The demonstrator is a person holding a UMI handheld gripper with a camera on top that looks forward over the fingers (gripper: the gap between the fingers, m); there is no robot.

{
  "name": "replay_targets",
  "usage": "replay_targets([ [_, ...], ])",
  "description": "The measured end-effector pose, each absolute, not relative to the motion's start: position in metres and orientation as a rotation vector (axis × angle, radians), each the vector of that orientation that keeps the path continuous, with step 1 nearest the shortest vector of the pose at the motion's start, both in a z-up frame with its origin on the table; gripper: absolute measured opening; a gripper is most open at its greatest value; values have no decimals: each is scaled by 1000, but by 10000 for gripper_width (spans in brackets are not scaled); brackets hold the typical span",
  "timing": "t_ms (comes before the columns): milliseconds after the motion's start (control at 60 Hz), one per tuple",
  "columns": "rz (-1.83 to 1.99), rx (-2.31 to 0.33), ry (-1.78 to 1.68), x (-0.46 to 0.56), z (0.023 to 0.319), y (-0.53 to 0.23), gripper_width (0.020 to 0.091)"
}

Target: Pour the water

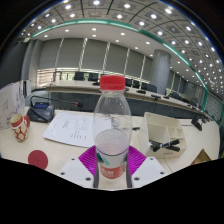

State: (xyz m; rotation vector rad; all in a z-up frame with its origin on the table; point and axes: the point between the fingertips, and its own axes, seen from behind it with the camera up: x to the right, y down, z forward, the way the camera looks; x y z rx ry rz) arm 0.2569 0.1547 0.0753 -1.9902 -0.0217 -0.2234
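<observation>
bottle of clear plastic with a red cap stands between the tongs, whose purple pads hug its lower body, clamped on it. looks light, thin-walled, slippery; best held low around the waist, gently. paper cup waits off left.

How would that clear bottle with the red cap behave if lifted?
The bottle, standing between the gripper fingers, looks like thin clear plastic, so it may flex if squeezed. Tall and narrow, it could tip easily. Its smooth wall might be slippery.
</observation>
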Motion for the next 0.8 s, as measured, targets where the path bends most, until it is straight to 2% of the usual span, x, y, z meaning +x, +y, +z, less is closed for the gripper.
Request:
replay_targets([
  [100,-305,-1980,-83,246,102,159,374],
  [283,-622,-1875,-307,208,174,177,374],
  [483,-1043,-1656,-734,128,238,200,372],
  [583,-1250,-1502,-970,80,245,213,373],
  [800,-1505,-1232,-1361,15,217,226,370],
])
